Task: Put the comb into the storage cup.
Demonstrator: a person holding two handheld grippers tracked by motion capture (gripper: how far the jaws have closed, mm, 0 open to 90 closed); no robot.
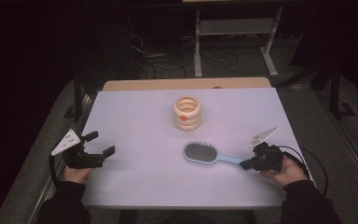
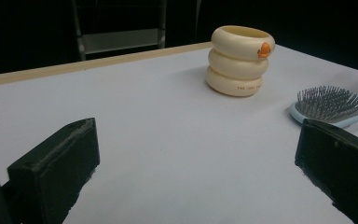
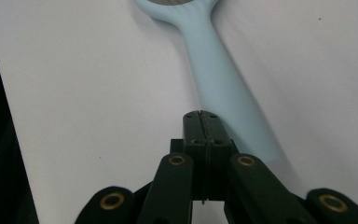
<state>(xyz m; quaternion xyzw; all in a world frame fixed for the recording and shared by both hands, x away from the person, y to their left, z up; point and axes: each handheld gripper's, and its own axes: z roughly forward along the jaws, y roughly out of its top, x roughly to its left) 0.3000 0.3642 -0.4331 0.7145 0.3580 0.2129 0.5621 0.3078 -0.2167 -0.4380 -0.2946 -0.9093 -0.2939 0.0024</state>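
Right gripper (image 1: 248,164) sits at the end of the hairbrush (image 1: 208,155) handle, fingers pressed flat together with nothing between them. In the right gripper view the closed tips rest just over the handle's near end, beside it rather than around it. So I read this as the approach step: no grasp made yet.

Next move, as I judge it: spread the right fingers, line them up across the handle, drop low and close on it. The handle is rounded and lies flat on the bench (image 1: 135,116), so I'd need to get low to avoid it skidding away.

Left gripper (image 1: 95,145) rests near the bench's left edge, fingers wide apart, empty, well away from the brush.

Brush: pale blue, oval head, dark bristles facing up, handle pointing toward my right hand. It lies on the near right part of the bench, in front of the cream ringed cup (image 1: 187,113), apart from it.
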